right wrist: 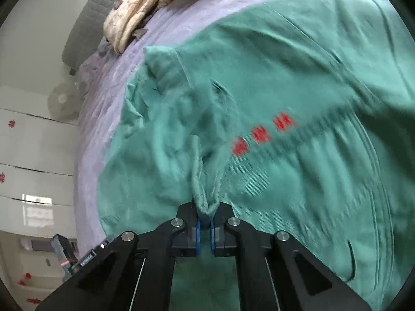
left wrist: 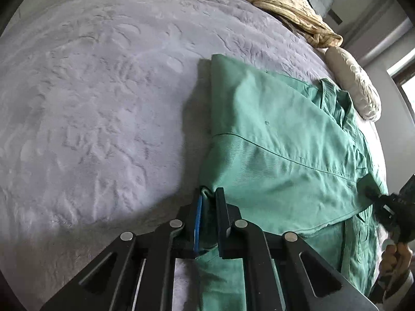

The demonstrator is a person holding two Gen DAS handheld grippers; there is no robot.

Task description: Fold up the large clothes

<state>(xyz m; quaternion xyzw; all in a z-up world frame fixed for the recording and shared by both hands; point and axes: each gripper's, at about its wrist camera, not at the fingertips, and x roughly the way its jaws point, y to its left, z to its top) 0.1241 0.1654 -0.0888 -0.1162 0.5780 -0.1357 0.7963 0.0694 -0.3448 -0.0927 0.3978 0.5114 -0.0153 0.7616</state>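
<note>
A large green garment (left wrist: 280,140) lies partly folded on the lilac bedspread (left wrist: 90,103). My left gripper (left wrist: 208,197) is shut on a bunched edge of the garment at its near left corner. In the right wrist view the green garment (right wrist: 272,90) fills most of the frame, with red characters (right wrist: 262,134) printed on it. My right gripper (right wrist: 206,211) is shut on a pinched fold of the fabric. The right gripper also shows at the right edge of the left wrist view (left wrist: 389,207), held by a hand.
A crumpled beige quilt (left wrist: 288,7) and a white pillow (left wrist: 355,83) lie at the head of the bed by the grey headboard (right wrist: 88,20). White drawers (right wrist: 33,155) and a fan (right wrist: 62,101) stand left of the bed.
</note>
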